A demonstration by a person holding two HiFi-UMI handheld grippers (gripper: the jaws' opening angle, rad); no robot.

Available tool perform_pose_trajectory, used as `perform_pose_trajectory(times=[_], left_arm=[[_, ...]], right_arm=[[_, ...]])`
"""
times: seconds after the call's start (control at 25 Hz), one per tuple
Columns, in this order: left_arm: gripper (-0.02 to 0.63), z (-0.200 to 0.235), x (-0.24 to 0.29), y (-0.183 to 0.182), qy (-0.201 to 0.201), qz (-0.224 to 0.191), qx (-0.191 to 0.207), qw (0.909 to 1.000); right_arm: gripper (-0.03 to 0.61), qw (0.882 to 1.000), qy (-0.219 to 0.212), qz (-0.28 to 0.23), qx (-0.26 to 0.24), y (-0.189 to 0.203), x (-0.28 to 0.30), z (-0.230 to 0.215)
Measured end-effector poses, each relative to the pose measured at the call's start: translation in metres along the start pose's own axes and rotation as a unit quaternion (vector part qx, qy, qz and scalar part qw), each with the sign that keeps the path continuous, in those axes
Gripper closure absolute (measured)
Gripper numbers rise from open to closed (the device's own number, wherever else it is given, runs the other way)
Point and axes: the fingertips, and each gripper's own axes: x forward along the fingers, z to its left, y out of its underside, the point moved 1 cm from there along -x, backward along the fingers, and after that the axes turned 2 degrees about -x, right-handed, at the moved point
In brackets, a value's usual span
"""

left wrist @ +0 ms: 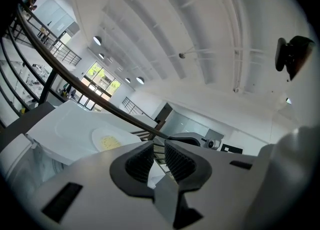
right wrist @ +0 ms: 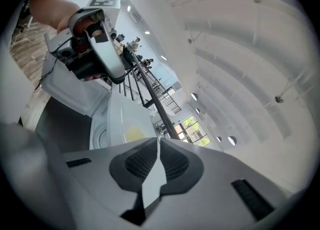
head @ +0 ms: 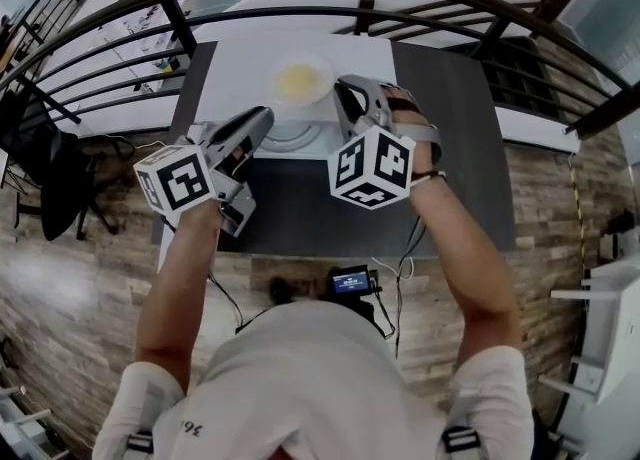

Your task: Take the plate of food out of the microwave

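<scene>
The plate (head: 298, 80), a round, glossy white dish with a pale yellow patch of food at its middle, lies flat on the smooth white top of the microwave (head: 235, 68). It is just beyond both pairs of fingers and between neither. The left gripper (head: 262, 120) holds its ribbed dark fingers (left wrist: 140, 161) apart on nothing. The right gripper (head: 346, 90) has its ribbed fingers (right wrist: 142, 164) all but together, empty. The microwave stands on a dark matte table (head: 455, 148).

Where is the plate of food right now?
Head view, top centre: the plate sits atop the white microwave, just ahead of the left gripper and beside the right gripper.
</scene>
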Motion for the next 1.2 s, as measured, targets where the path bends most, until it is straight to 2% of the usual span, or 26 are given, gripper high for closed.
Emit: perform_pose_trajectory(times=[0.08, 0.24, 0.48, 0.64, 0.88, 1.2], left_arm=[[0.545, -0.008, -0.005, 0.000, 0.003, -0.004, 0.010, 0.9999], [0.545, -0.015, -0.016, 0.008, -0.002, -0.005, 0.029, 0.9996], [0.545, -0.010, -0.029, 0.023, -0.019, -0.007, 0.038, 0.9991], [0.545, -0.007, -0.037, 0.033, -0.029, -0.005, 0.043, 0.9986], [0.545, -0.012, -0.054, 0.049, -0.038, -0.007, 0.062, 0.9973], [0.545, -0.009, -0.067, 0.071, -0.044, 0.005, 0.052, 0.9976]], right_arm=[[0.577, 1.000, 0.011, -0.008, 0.022, -0.003, -0.009, -0.002], [0.577, 0.997, 0.025, -0.017, 0.072, -0.003, -0.025, 0.000], [0.577, 0.987, 0.036, -0.020, 0.154, 0.004, -0.041, 0.006], [0.577, 0.974, 0.015, -0.021, 0.224, 0.013, -0.049, 0.018], [0.577, 0.947, -0.018, -0.014, 0.320, 0.030, -0.065, 0.049], [0.577, 0.924, -0.055, 0.016, 0.378, 0.050, -0.072, 0.088]])
